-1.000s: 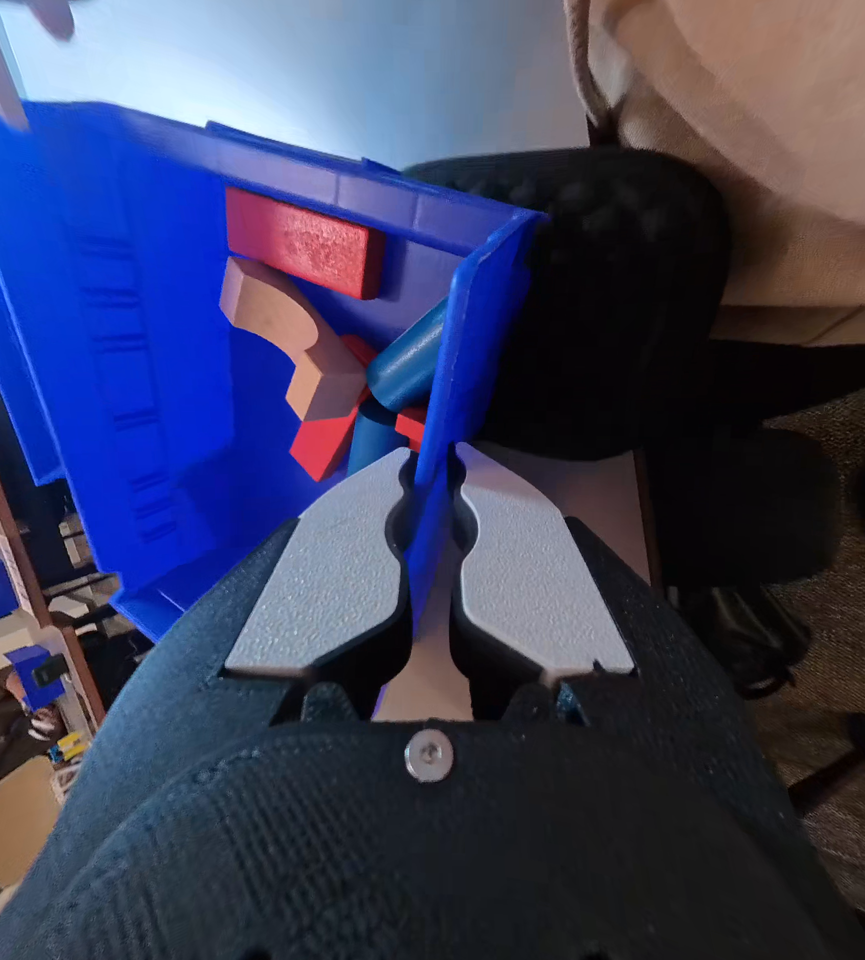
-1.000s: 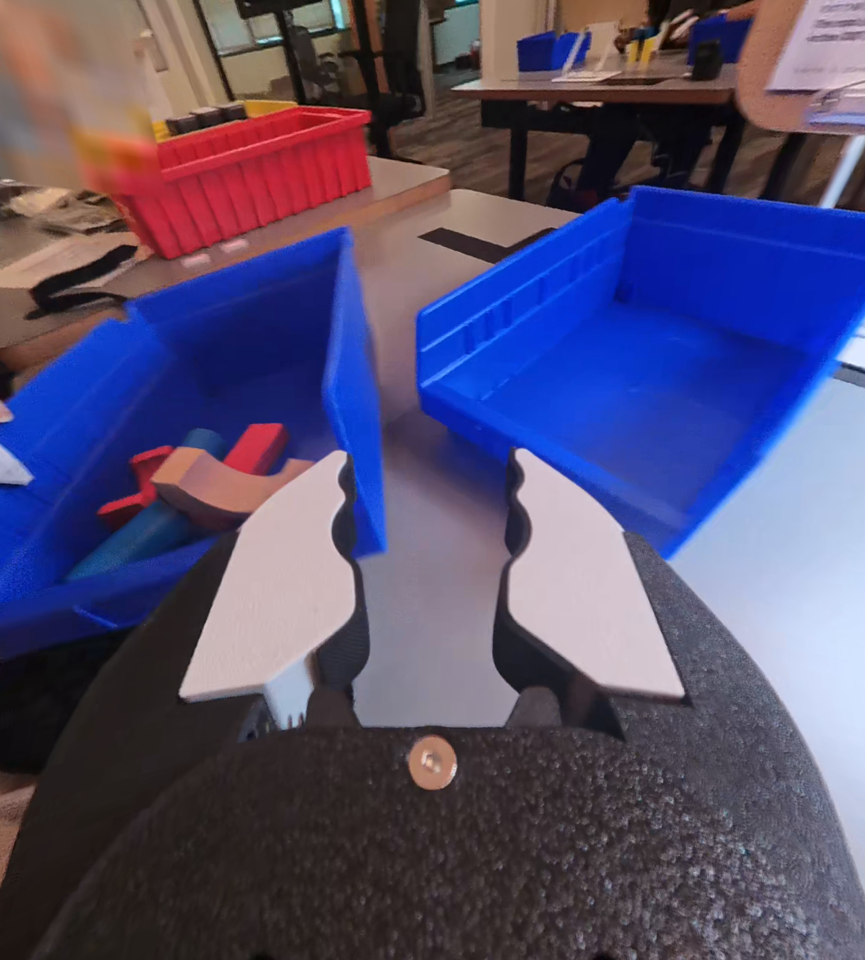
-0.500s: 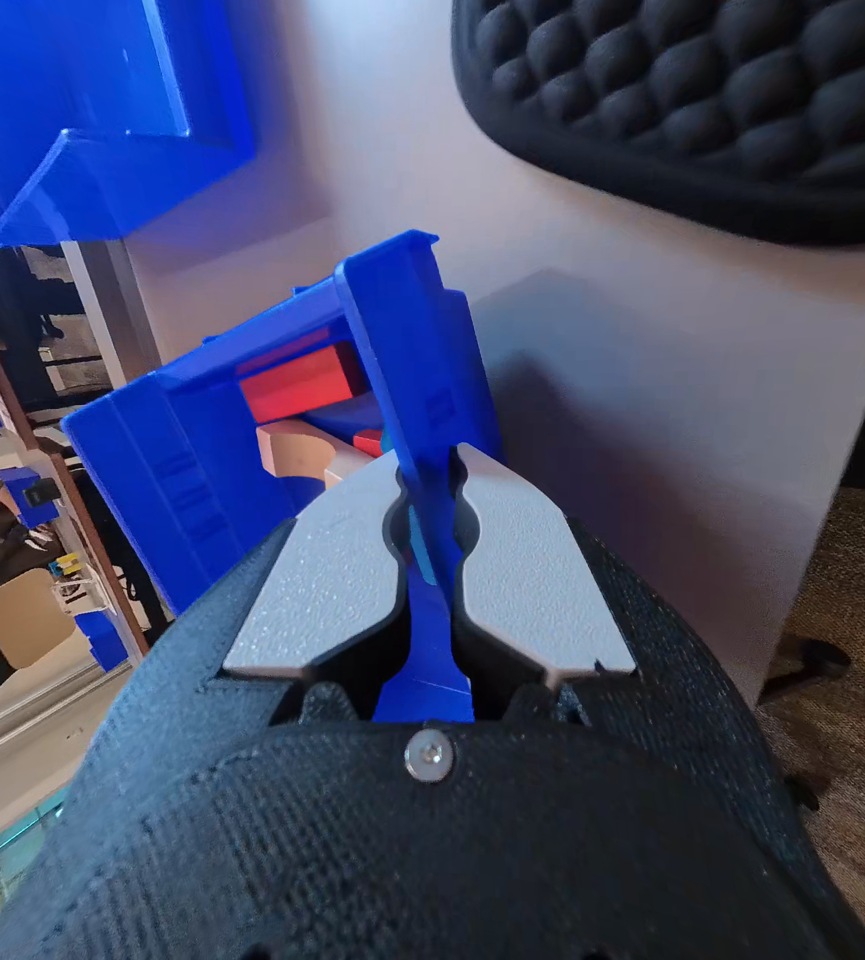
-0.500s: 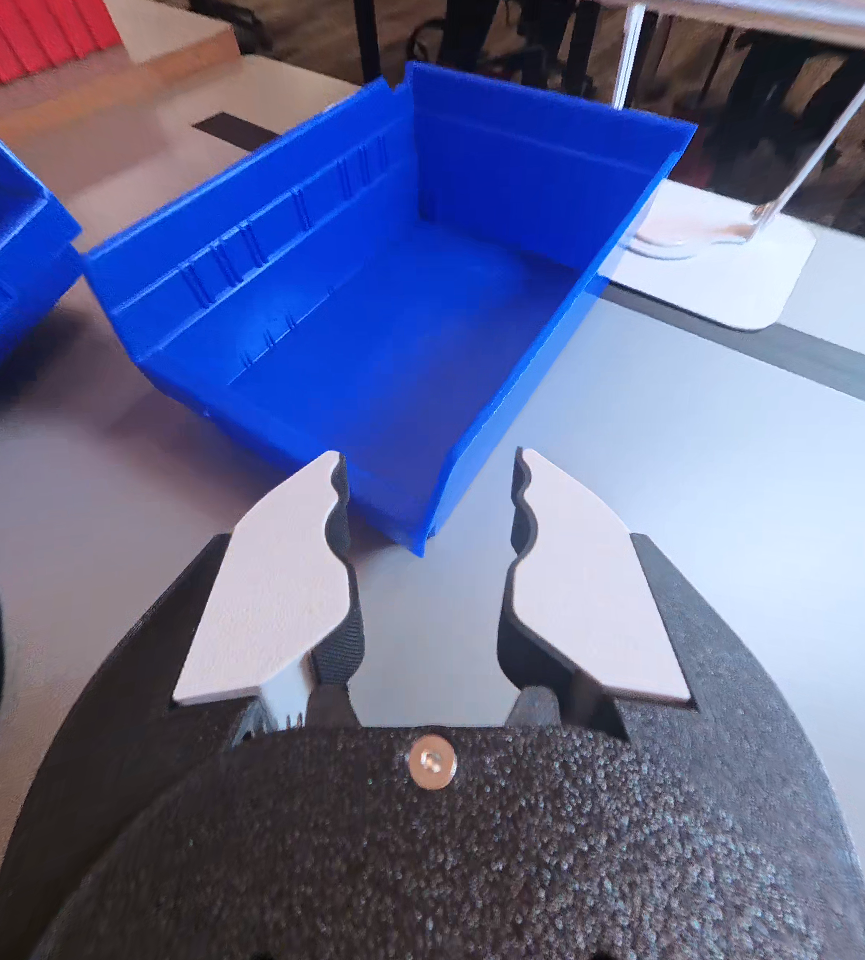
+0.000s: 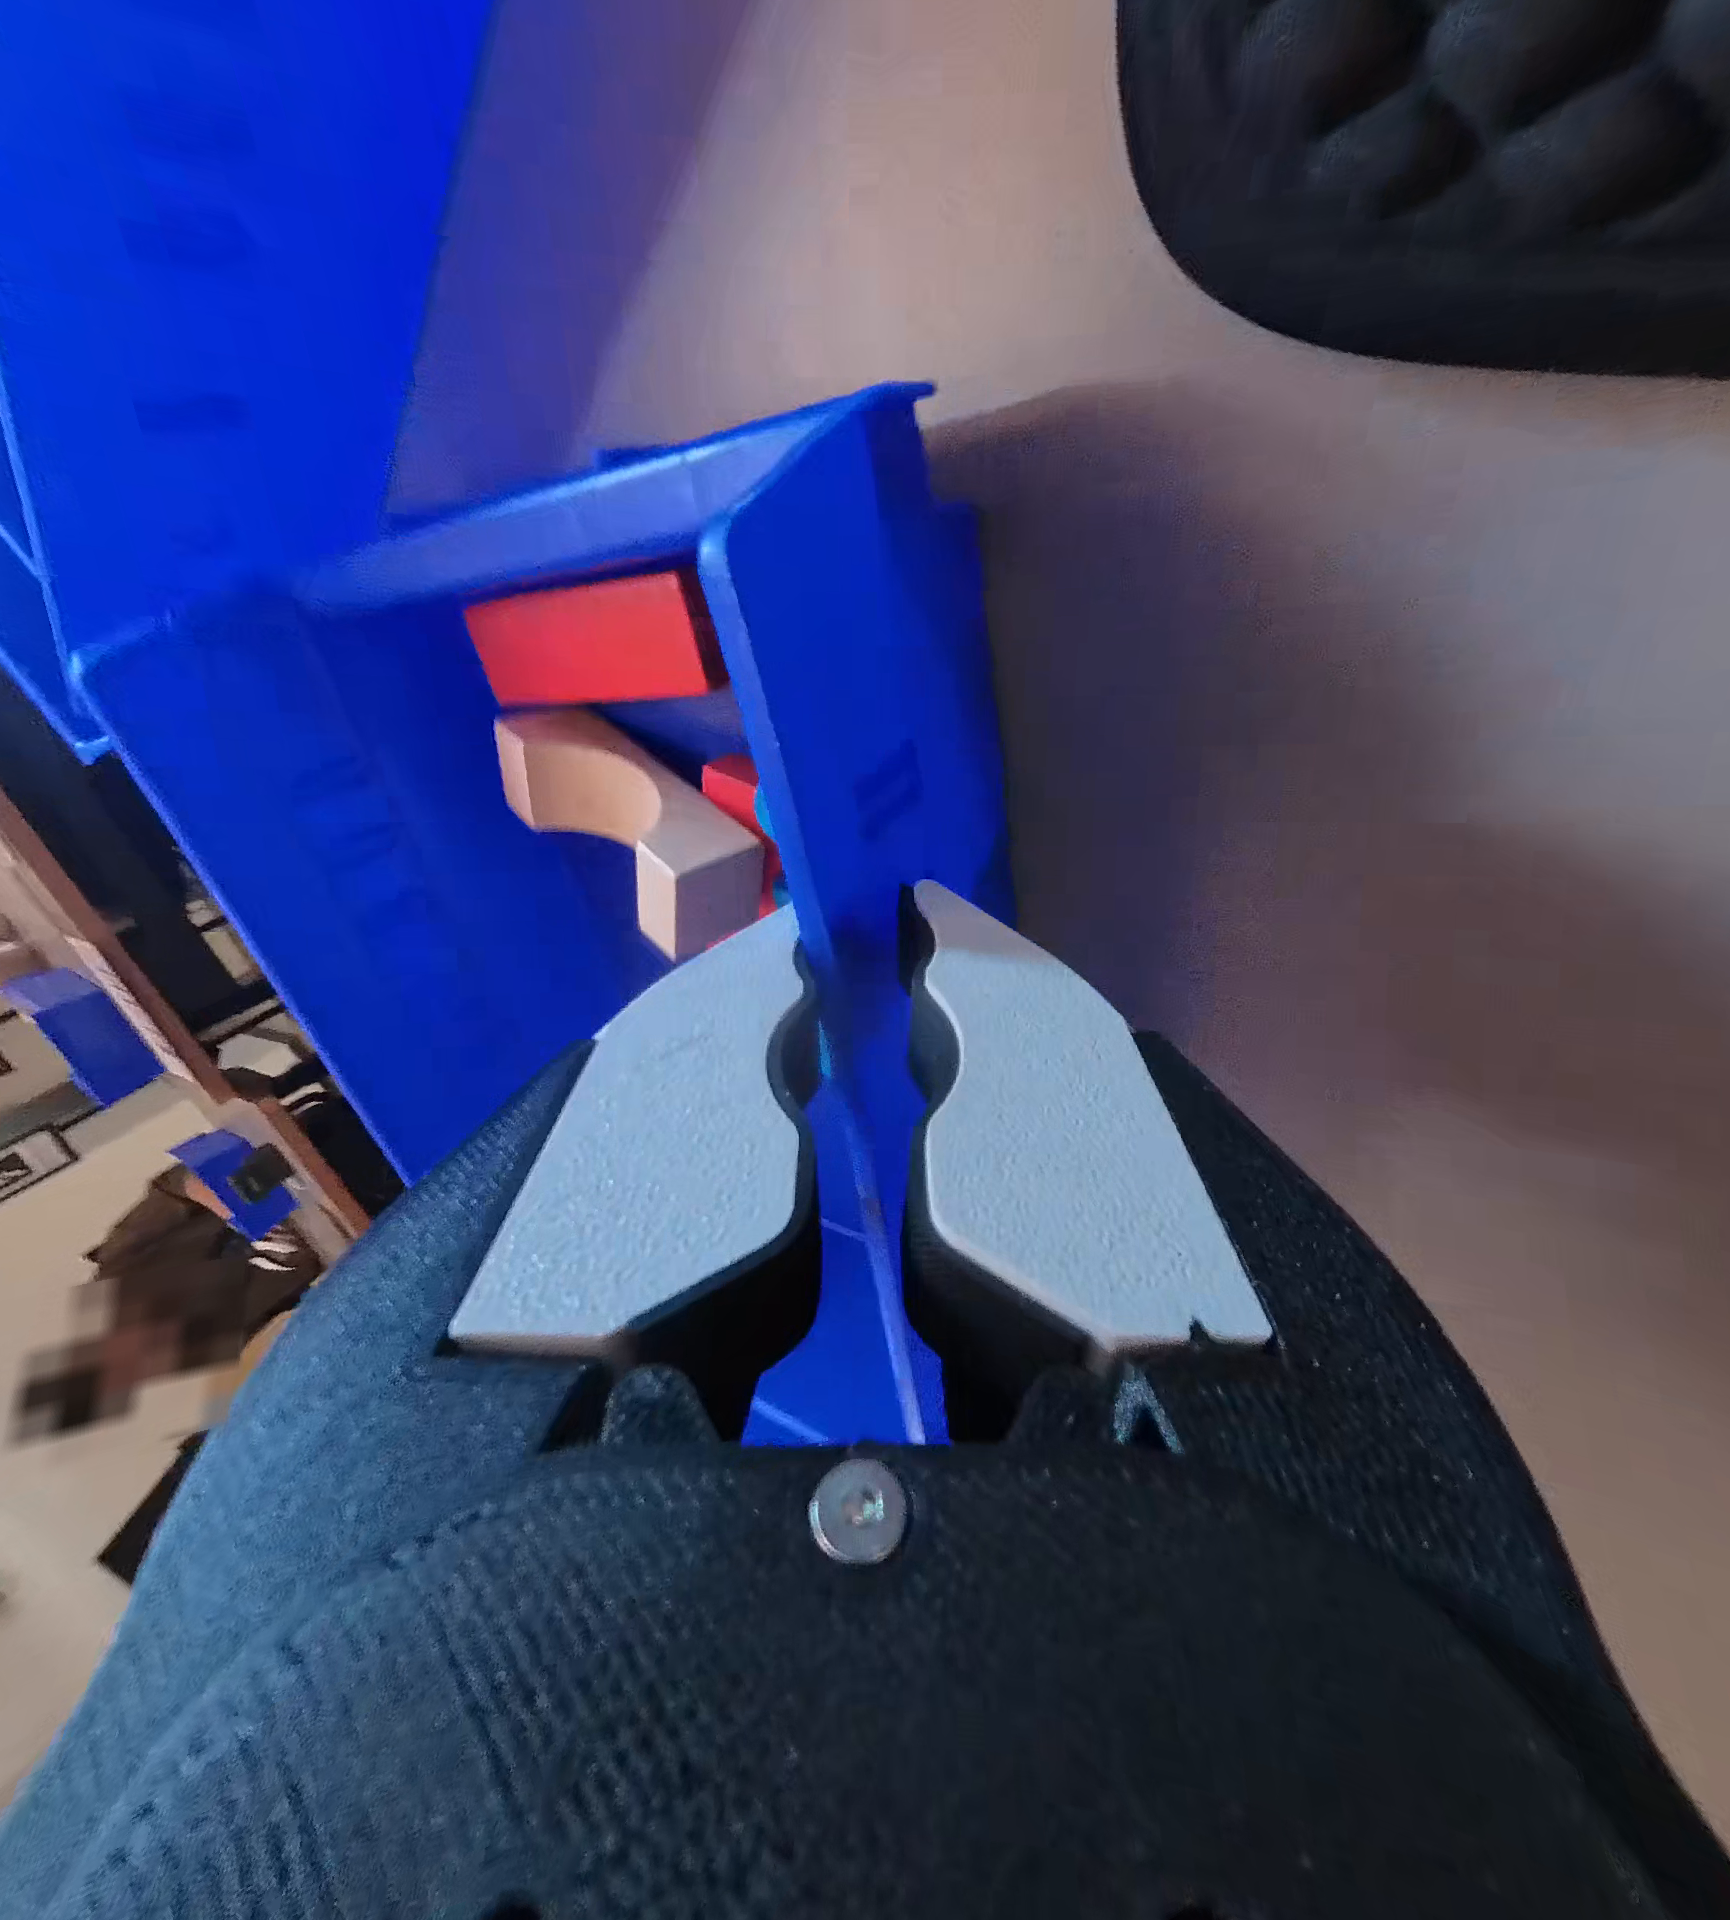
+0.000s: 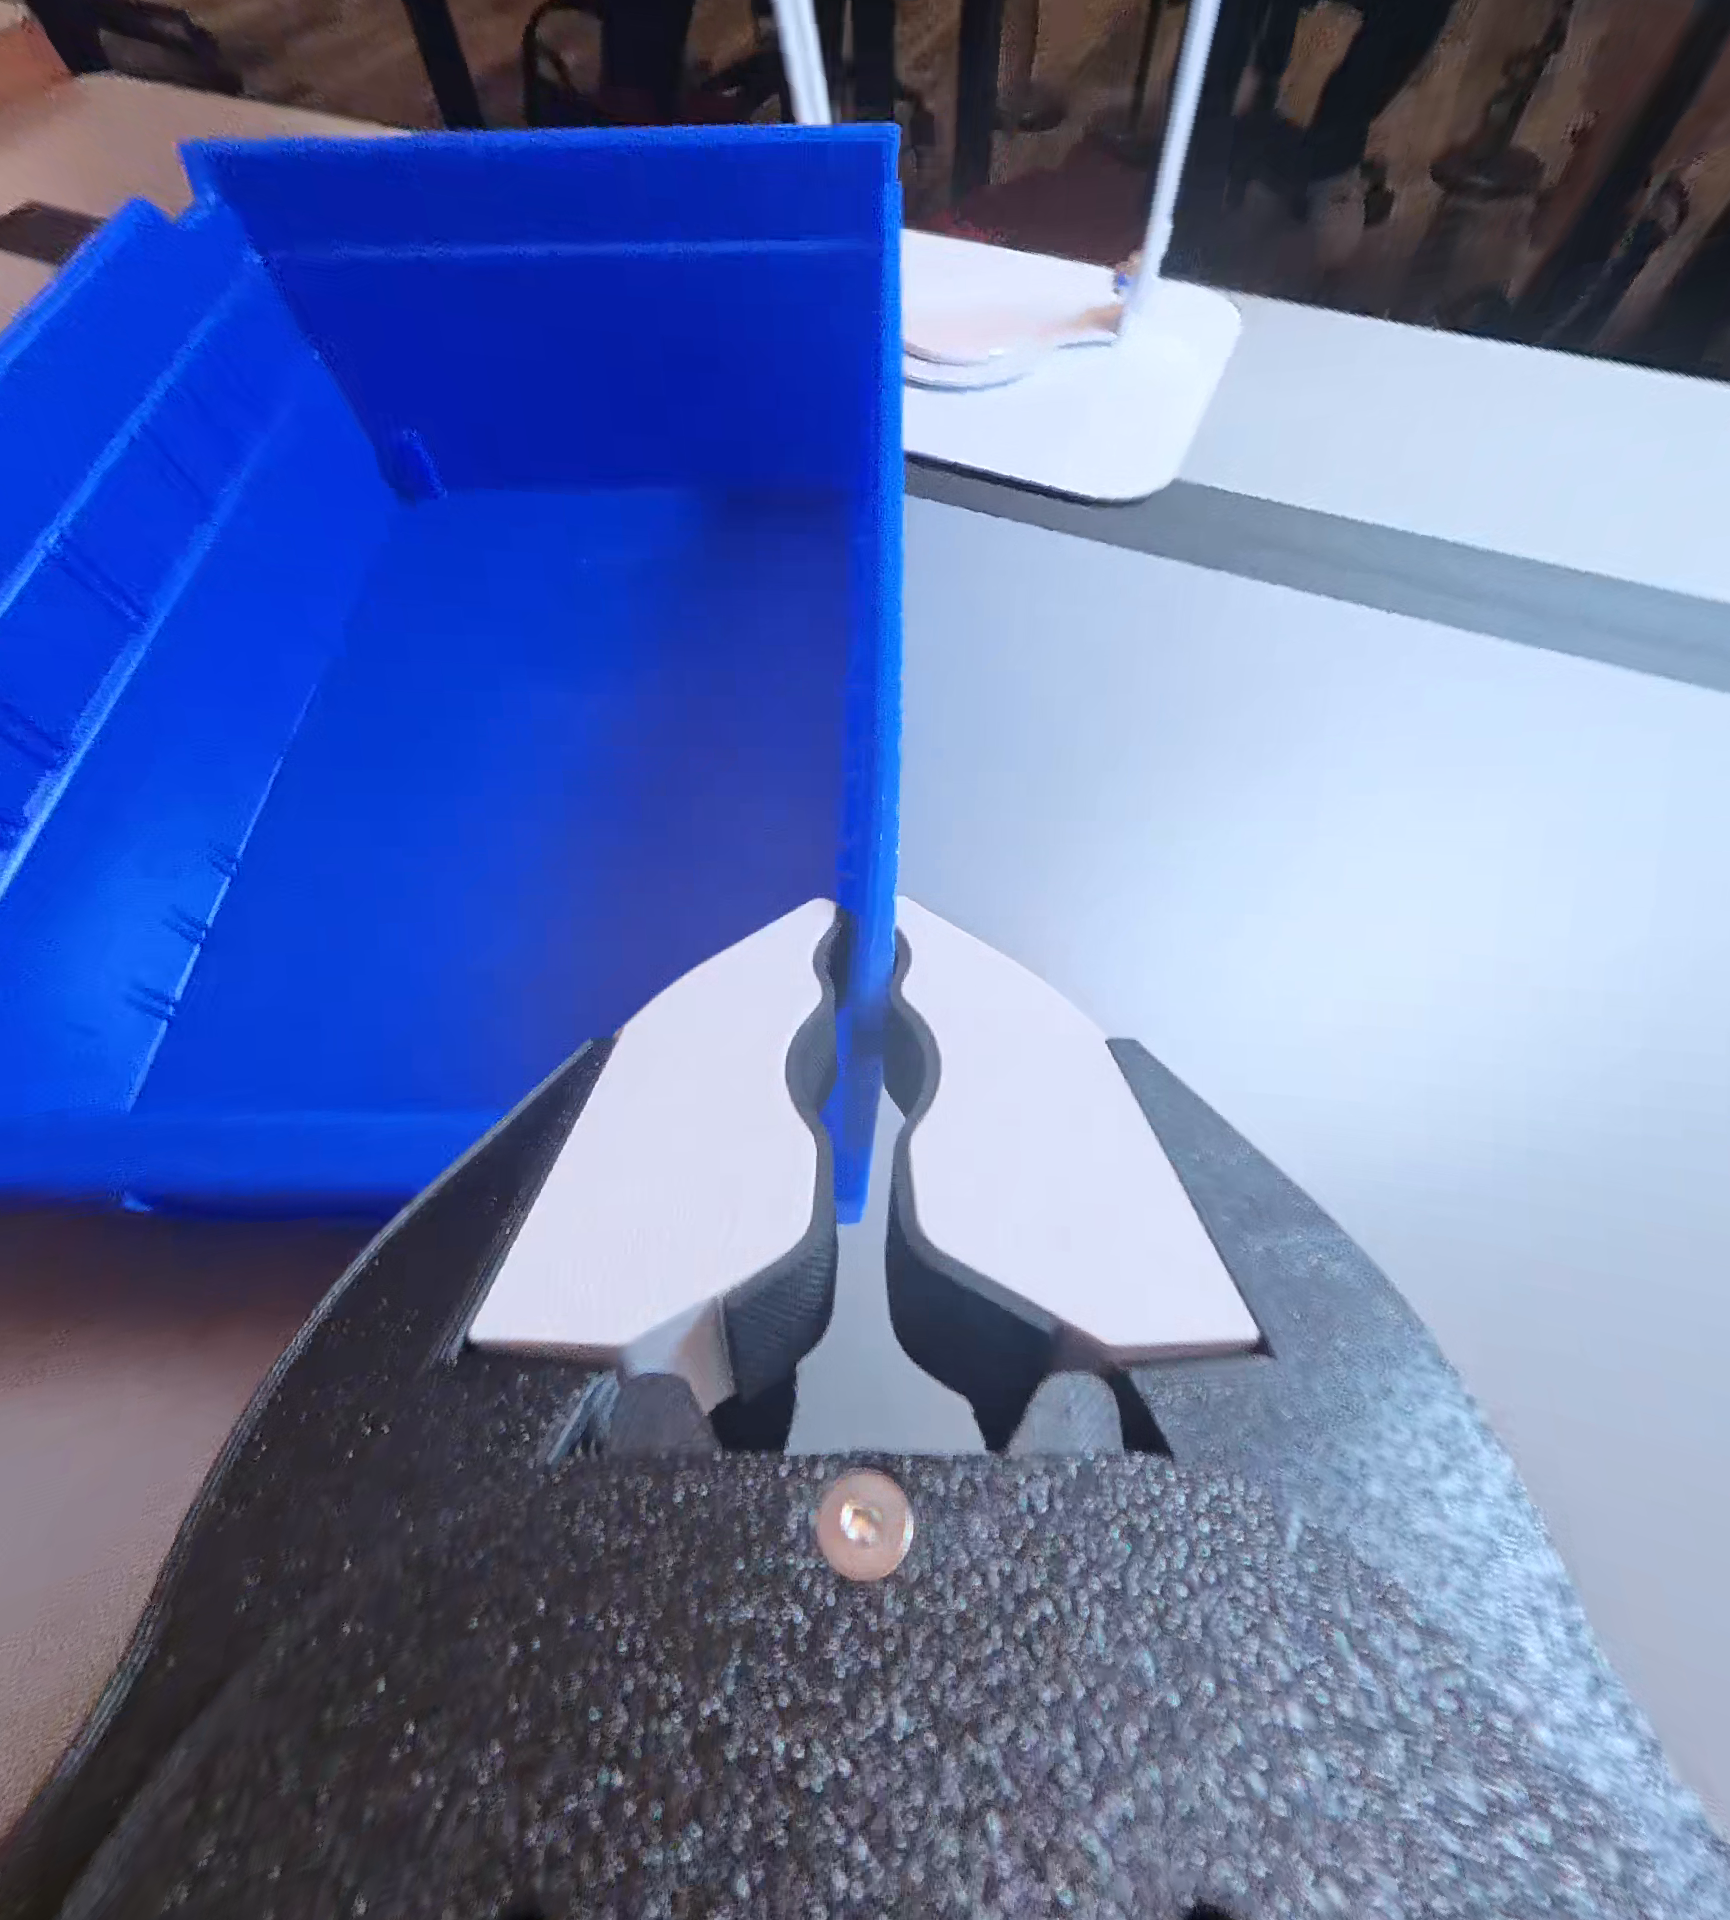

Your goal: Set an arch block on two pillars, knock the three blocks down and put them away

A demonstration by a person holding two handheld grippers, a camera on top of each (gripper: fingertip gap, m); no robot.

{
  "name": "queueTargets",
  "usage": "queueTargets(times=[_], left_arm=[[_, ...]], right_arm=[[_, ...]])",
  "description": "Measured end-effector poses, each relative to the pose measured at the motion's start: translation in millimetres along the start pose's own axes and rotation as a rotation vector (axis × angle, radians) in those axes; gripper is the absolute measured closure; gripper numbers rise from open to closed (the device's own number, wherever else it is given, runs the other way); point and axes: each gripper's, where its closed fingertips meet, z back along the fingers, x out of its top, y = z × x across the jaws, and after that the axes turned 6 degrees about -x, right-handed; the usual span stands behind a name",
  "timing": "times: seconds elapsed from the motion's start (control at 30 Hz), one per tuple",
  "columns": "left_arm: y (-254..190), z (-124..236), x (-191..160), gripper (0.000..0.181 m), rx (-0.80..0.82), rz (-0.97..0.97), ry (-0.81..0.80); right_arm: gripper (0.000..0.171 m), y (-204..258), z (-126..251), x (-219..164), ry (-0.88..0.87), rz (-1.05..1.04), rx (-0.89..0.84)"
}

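The left gripper (image 5: pixel 856 1049) had its two grey fingers (image 5: pixel 653 1153) drawn nearly together, pinching the thin side wall of a blue bin (image 5: pixel 830 727) that ran straight up the gap between them. Inside that bin, just past the left finger's tip, lay the tan arch block (image 5: pixel 632 821), tipped on its side with its curved cutout showing. A red block (image 5: pixel 591 644) lay just beyond the arch, against the bin's far wall, and a small piece of another red block (image 5: pixel 731 784) showed between the arch and the pinched wall. How many more blocks lay behind that wall could not be told. To the right of the bin was the pale table (image 5: pixel 1360 831), with a black padded cushion (image 5: pixel 1515 177) at the upper right.

The right gripper (image 6: pixel 861 1049) was likewise closed, its pale fingers (image 6: pixel 684 1143) clamped on the right-hand wall of a second blue bin (image 6: pixel 487 727), near that wall's front corner. No block showed on the part of its floor in view. To the right spread the grey table (image 6: pixel 1360 935), crossed by a dark strip (image 6: pixel 1412 577), and a white stand base (image 6: pixel 1058 384) sat beyond the bin's far corner.

No legible writing showed on the bins or the grippers.
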Motion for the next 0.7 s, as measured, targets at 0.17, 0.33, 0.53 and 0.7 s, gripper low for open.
queueTargets(times=[0.17, 0.33, 0.53, 0.7], left_arm=[[16.4, -2.3, -20.3, 0.163, 0.113, -0.015, 0.064], [38.9, 4.4, -76.2, 0.166, 0.368, 0.226, 0.041], [33.4, 27.4, -84.3, 0.147, 0.319, 0.921, -0.539], [14.7, 33.8, -35.7, 0.108, 0.173, 1.251, -0.886]], right_arm=[[0.168, -59.0, 39.3, -24.3, -0.02, -0.114, -0.066], [0.168, -111.4, 82.0, -49.5, -0.092, -0.181, -0.243], [0.168, -141.7, 111.7, -66.1, -0.152, -0.283, -0.336], [0.168, -145.2, 118.8, -65.0, -0.182, -0.295, -0.375]])
